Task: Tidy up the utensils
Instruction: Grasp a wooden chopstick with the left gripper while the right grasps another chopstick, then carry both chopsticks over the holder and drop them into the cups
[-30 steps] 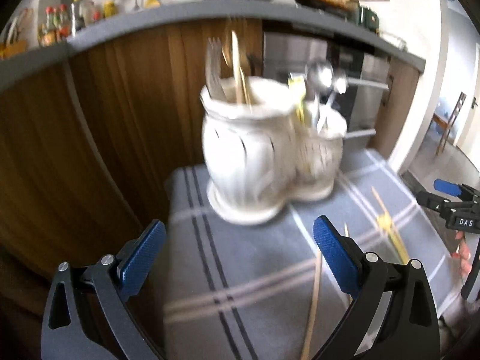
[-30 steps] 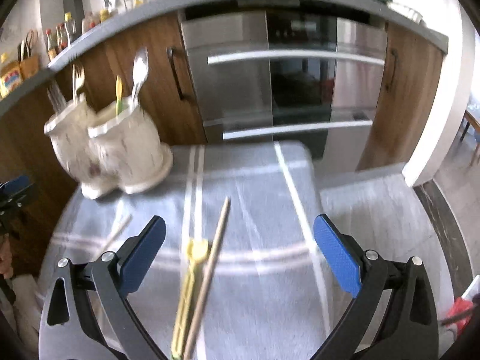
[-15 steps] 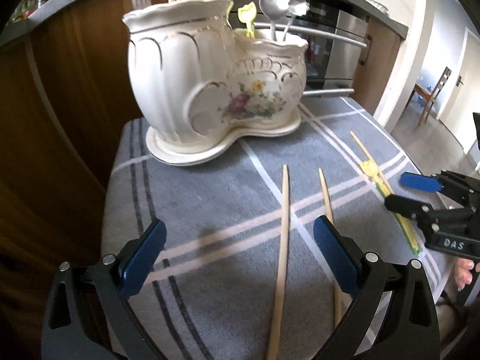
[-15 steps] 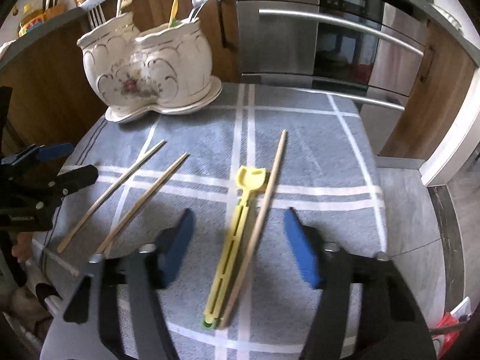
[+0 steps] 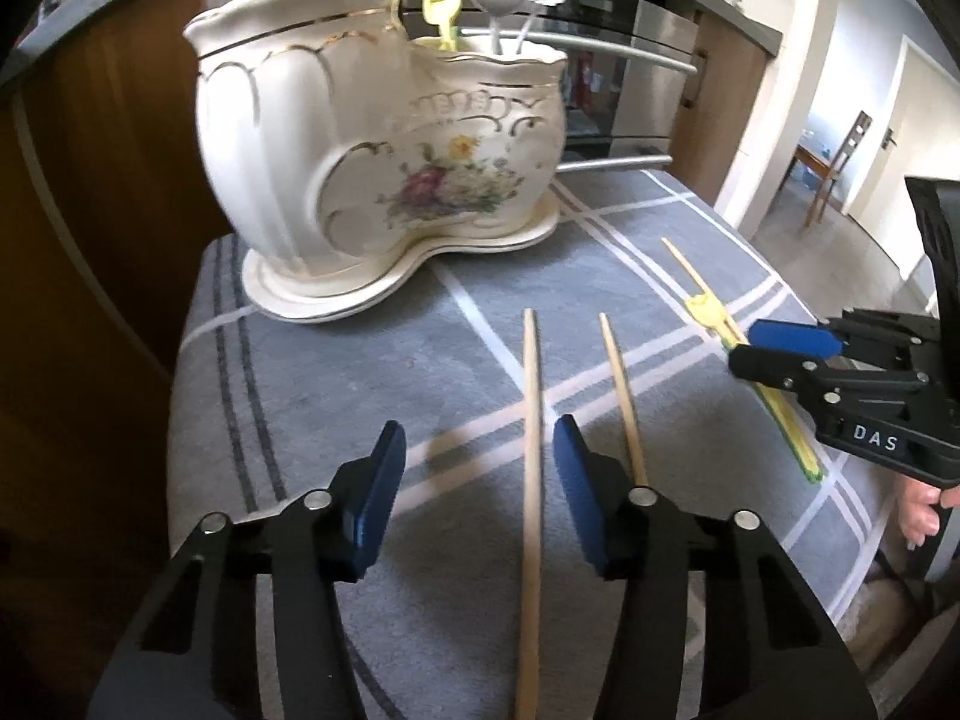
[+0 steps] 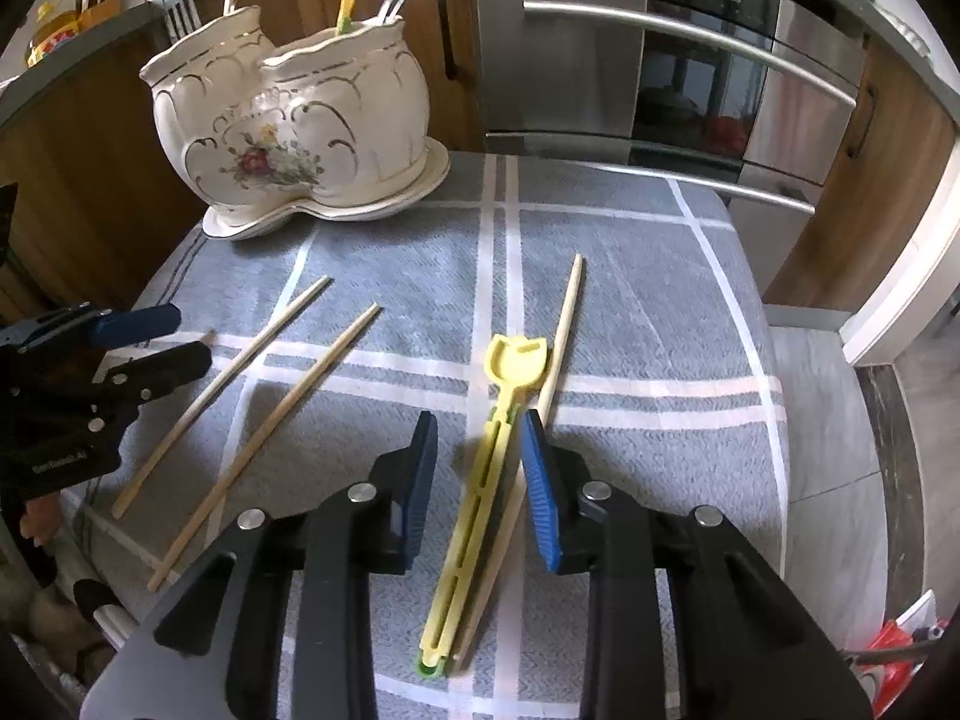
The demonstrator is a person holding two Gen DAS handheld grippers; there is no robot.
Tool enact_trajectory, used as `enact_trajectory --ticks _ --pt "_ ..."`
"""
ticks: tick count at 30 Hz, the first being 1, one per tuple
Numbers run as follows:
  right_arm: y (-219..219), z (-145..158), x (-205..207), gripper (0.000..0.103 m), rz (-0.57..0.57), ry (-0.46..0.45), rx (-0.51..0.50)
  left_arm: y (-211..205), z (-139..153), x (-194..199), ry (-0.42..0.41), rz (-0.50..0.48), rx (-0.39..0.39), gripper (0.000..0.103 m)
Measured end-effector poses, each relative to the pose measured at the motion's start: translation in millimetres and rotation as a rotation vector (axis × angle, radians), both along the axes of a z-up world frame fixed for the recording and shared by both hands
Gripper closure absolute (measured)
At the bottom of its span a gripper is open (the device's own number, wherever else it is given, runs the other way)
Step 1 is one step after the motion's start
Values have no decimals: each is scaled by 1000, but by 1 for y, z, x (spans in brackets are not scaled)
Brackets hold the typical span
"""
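Observation:
A cream floral two-pot ceramic holder [image 5: 384,168] [image 6: 288,126] stands at the back left of the grey checked cloth [image 6: 630,276], with forks, spoons and a yellow utensil in it. Two wooden chopsticks [image 5: 531,450] [image 5: 621,396] lie on the cloth; my left gripper [image 5: 474,480] is open, straddling the left one. A yellow plastic utensil [image 6: 480,492] and a third chopstick [image 6: 561,330] lie side by side; my right gripper [image 6: 477,468] is partly open around them, its right pad [image 6: 537,480] close against them.
A steel oven [image 6: 660,60] and wooden cabinets [image 5: 90,180] stand behind the small table. The cloth's edges drop off at the left and right. A chair [image 5: 840,162] stands in the far room.
Both grippers have narrowed their jaws and come down closer to the cloth. The left now straddles a chopstick; the right now brackets the yellow utensil and its chopstick.

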State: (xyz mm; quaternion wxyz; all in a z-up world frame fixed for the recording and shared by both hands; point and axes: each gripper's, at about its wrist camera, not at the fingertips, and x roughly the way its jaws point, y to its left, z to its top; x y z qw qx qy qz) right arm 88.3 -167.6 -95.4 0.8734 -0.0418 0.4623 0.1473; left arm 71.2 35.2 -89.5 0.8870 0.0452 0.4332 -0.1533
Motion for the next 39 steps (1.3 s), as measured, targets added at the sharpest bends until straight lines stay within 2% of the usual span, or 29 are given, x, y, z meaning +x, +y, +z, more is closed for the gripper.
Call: enact_trajectory --ticks 3,10,18,19,21,25,28,39 --pt "1 -3 2 75 1 19 -16 -7 -1 2 13 -29 2 59" --pt "6 -7 11 77 6 48 -28 -19 -7 16 58 -65 10 65" --pt "5 -8 14 92 2 46 -25 -30 -14 28 90 -99 65 71" --pt "4 -9 14 93 2 45 -19 -32 -14 29 91 -97 91 75" --pt "2 -10 14 93 -2 44 -1 -35 -14 32 84 -90 138 98" --pt "-1 -9 11 94 -7 51 46 -33 -14 34 86 -93 121 99" --pt "-3 -5 8 94 -6 41 82 -27 -9 31 88 -87 67 99" --pt "-6 38 2 93 22 -102 219 8 52 5 -72 -53 -83 99"
